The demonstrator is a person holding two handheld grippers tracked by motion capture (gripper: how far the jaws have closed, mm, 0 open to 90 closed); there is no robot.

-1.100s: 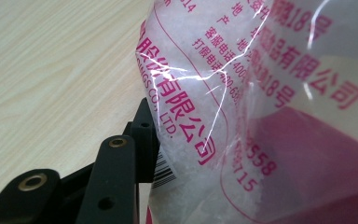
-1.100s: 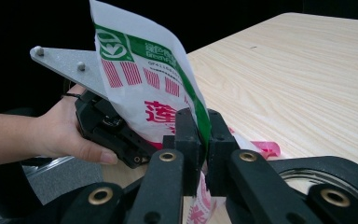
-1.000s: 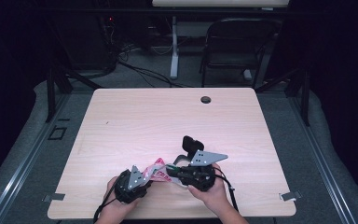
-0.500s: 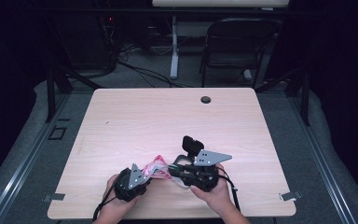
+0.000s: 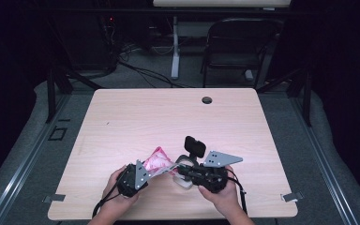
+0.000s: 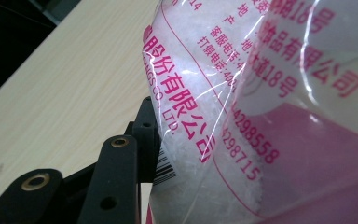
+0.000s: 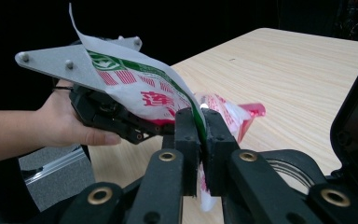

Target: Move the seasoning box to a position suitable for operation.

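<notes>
Since a second ago my right hand-held gripper [image 7: 200, 140] has been closing and now pinches the top edge of the plastic bag [image 5: 157, 161], held just above the desk [image 5: 122, 122] near its front edge. My left hand-held gripper [image 5: 143, 174] stands half open around the bag's body; whether its pads press, I cannot tell. Thin, slippery film with loose white granules: it should sag, so I would grip the seam. Its far side is hidden.

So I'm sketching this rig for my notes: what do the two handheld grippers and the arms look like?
Both the left gripper and right gripper are black, with flat black jaws pinned by brass-ringed rivets. Each carries a grey three-cornered plate and trails a black cable. The forearms are bare, with no sleeves in view.
</notes>
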